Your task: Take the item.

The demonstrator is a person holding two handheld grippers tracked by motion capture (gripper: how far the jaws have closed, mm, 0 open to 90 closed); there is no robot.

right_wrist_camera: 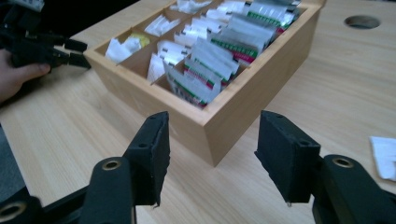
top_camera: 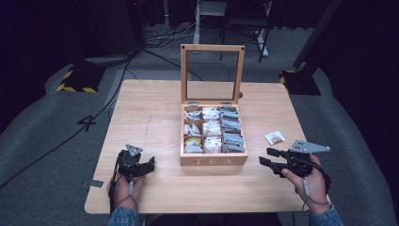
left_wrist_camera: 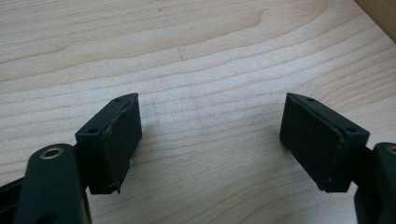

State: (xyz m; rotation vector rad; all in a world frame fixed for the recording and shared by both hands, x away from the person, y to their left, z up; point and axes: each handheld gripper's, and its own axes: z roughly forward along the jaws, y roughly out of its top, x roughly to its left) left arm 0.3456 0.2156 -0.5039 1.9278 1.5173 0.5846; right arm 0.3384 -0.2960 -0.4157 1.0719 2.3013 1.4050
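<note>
Two tools, left and right, gape empty, flanking tea box.

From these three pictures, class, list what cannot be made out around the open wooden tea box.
- Print on the sachets inside the wooden tea box: too small in the high view, blurred in the right gripper view.
- Small white packet on the table: too small to read in the high view; cut off by the right gripper view's edge.
- Box's far compartments: cut off by that view's top edge.

a pale wooden table bears an open tea box and one loose sachet beside it.
</note>
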